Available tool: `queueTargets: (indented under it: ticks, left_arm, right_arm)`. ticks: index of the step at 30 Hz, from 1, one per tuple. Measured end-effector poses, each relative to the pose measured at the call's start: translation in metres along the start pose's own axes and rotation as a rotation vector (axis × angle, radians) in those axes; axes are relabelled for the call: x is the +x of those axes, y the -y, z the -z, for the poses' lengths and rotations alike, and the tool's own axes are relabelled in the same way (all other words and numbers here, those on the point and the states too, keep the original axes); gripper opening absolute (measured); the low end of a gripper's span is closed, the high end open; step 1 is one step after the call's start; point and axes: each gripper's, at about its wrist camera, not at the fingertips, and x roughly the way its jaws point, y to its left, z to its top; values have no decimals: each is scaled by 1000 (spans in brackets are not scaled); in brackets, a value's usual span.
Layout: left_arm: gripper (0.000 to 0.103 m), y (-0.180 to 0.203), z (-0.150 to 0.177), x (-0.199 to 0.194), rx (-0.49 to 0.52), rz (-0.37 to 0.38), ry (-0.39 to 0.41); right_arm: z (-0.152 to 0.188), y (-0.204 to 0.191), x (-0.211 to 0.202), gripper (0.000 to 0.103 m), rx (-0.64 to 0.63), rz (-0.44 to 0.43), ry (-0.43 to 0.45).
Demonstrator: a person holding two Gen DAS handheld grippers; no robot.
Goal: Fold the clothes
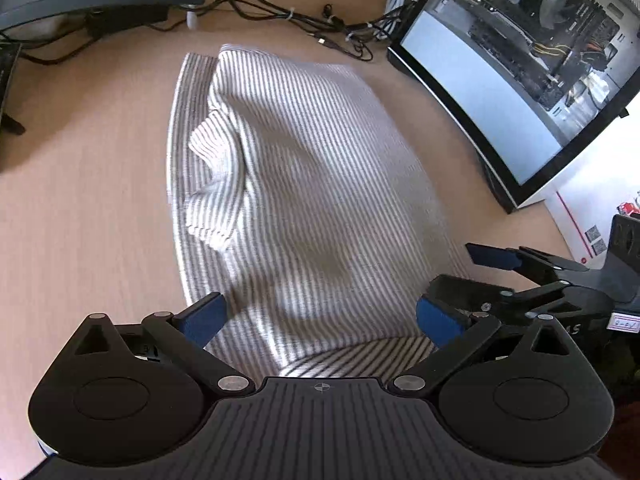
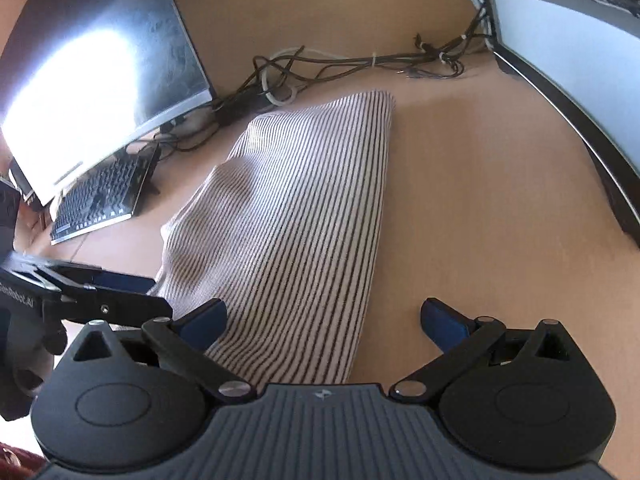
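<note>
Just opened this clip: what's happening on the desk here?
A person holding two sets of tongs is folding a striped garment on a wooden desk. The garment lies partly folded, with a bunched fold on its left side. Both the left tongs and the right tongs hover open at its near edge, gripping nothing. A monitor, keyboard and cables lie around it.

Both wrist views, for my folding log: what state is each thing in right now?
Striped garment: folded into a long stack, lying flat on the desk, one loose flap bunched on its left side.
Left gripper: open, over the garment's near end, holding nothing.
Right gripper: open, over the garment's near right edge, holding nothing.
Monitor: upright, screen glaring.
Keyboard: propped at a tilt.
Cables: loosely tangled.
</note>
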Motion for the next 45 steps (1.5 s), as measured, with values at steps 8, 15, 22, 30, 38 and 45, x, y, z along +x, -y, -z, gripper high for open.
queueTargets:
  ticks: [8,15,22,30,38,45]
  left_arm:
    - [102,21,-5,20,-42,87,12]
    - [102,13,-6,0,-15,-7,80]
    - [76,-2,-10,-22,-42,-39,175]
    - [76,1,-1,-18,2,-13,141]
    - [78,11,16,-17,51,84,76]
    - [79,4,17,-15,-2,76,68]
  right_arm:
    - [-32,25,-14,103,-5,81,19]
    - [-53,-2,-25,95,-178,72,34]
    - [-14,-33,8,75,-351,62,-66]
    - [-23,-22,10,88,-305,36,-124]
    - [-25,-21,17,103,-245,29,-123]
    - [-25,-20,18,103,-206,34,-116]
